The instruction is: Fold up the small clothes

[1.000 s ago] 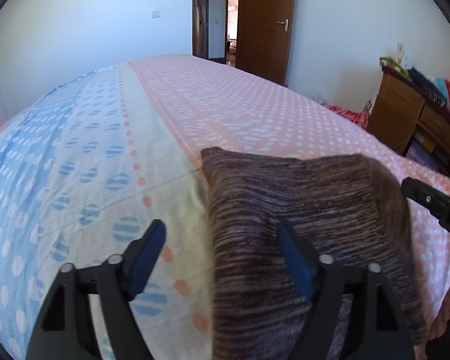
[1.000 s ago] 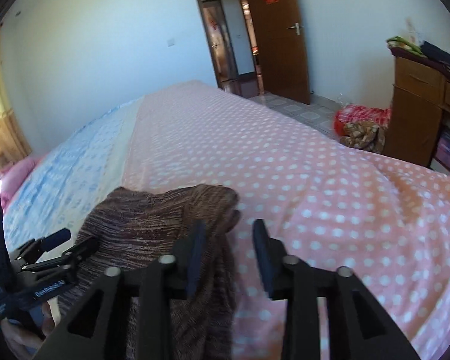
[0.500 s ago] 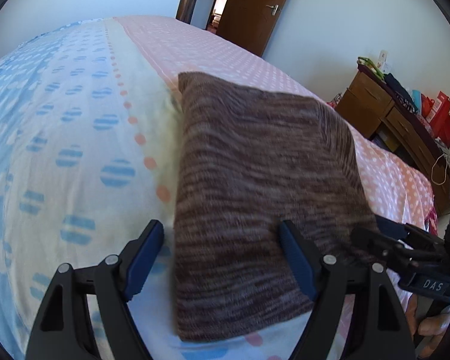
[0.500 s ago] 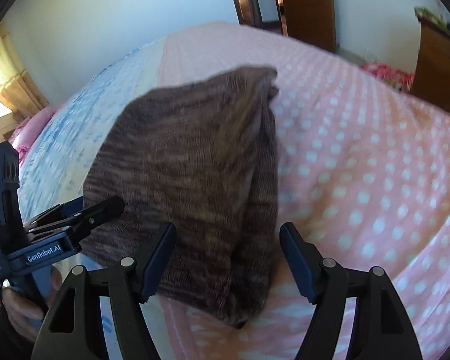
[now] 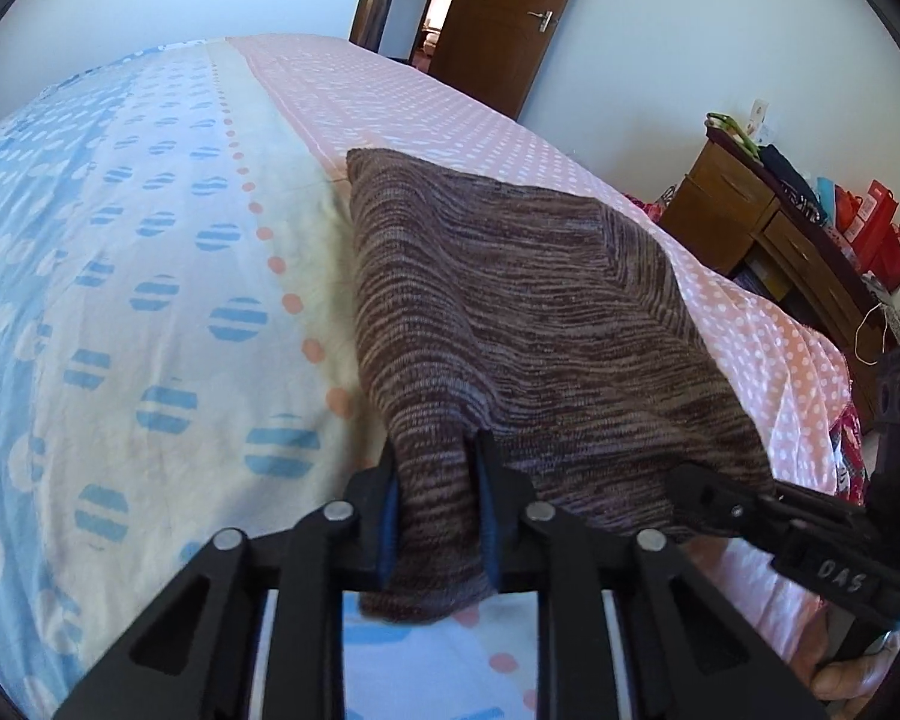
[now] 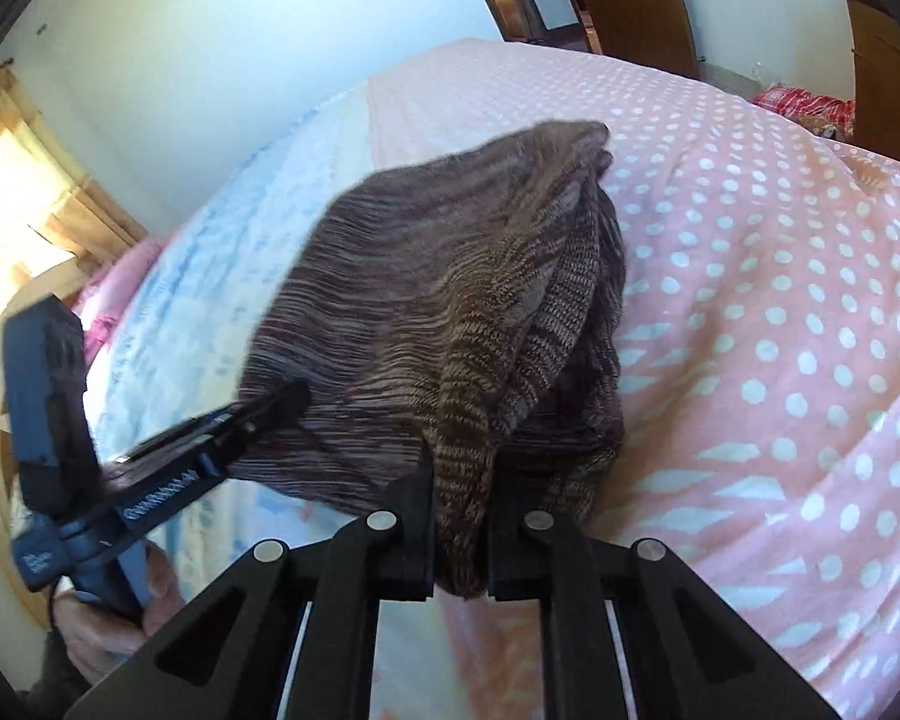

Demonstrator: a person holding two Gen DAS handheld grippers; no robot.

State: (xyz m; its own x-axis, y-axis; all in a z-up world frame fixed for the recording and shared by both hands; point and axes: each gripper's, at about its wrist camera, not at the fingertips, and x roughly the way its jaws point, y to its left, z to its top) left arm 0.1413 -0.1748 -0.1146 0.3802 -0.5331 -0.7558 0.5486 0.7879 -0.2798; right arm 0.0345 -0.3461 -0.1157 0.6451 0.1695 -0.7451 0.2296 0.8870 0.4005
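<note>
From my left wrist view, the left gripper (image 5: 437, 501) has just been closing and now pinches the near left corner of the brown knit garment (image 5: 528, 324), the fabric bunched between its blue pads. The garment lies folded on the bed, straddling the seam where the blue-dotted sheet (image 5: 120, 276) meets the pink polka-dot cover (image 5: 426, 114). At the right edge I see the right gripper (image 5: 714, 495) reaching in to the garment's near right corner, with a fingertip of the hand holding it low in the corner. Beyond the bed stand a wooden door (image 5: 498, 18), partly open, and a wooden dresser (image 5: 768, 240) piled with red bags

From my right wrist view, the right gripper (image 6: 461, 531) has also just been closing and is clamped on a rolled fold of the same knit garment (image 6: 426, 300), which rises slightly off the pink cover (image 6: 768, 312) near the clamp. The picture is a little blurred. On the left, the left gripper (image 6: 276, 405) bites the garment's other near corner, and the hand (image 6: 108, 612) holding its blue handle shows below. A yellow curtain (image 6: 24, 162) hangs at the far left
</note>
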